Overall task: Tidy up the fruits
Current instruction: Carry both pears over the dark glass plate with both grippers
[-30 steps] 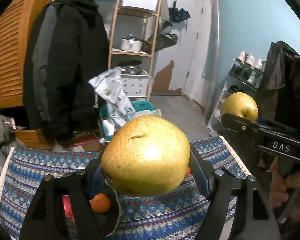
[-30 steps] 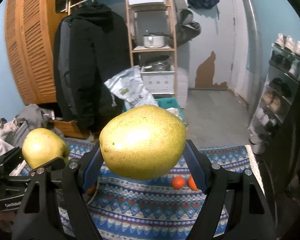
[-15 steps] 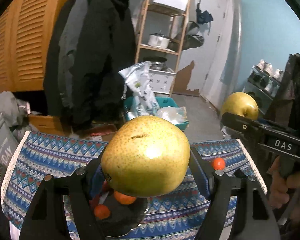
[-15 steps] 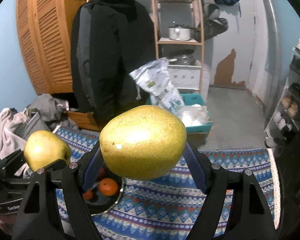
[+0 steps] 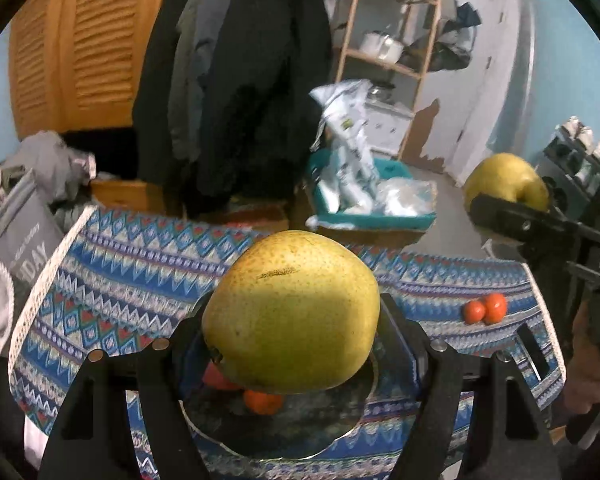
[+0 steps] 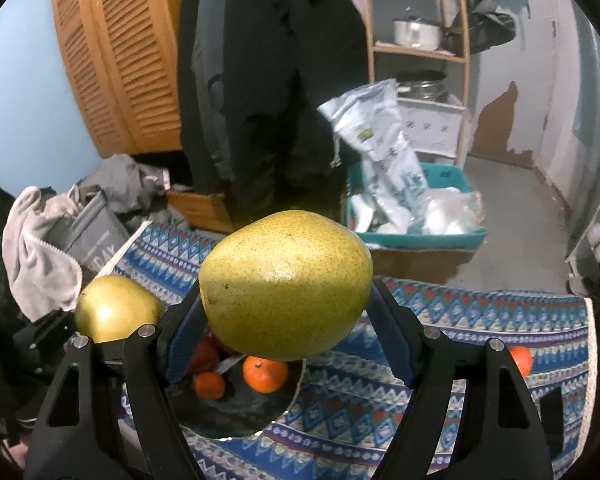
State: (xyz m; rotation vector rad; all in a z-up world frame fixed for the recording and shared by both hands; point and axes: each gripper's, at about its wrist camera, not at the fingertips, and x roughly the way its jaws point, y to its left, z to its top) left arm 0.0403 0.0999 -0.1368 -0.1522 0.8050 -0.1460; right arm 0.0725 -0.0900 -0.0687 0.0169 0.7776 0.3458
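Both grippers are clamping pears at their widest girth, left gripper [image 5: 296,328] gripping one pear [image 5: 292,312], right gripper [image 6: 286,320] another pear [image 6: 286,284], hovering above the dark plate [image 6: 236,412]; fruit likely heavy, firm, smooth-skinned, bruising easily.

Blue walls [image 6: 24,92]; louvered wooden doors [image 6: 116,56]; dark coats [image 6: 260,80] hanging; wooden shelf [image 6: 420,52] holding a pot [image 6: 416,34]; grey floor [image 6: 512,216].

Two speckled yellow-green pears [image 5: 292,312] [image 6: 286,284] sit clamped above a dark plate [image 6: 236,412] of oranges [image 6: 265,372].
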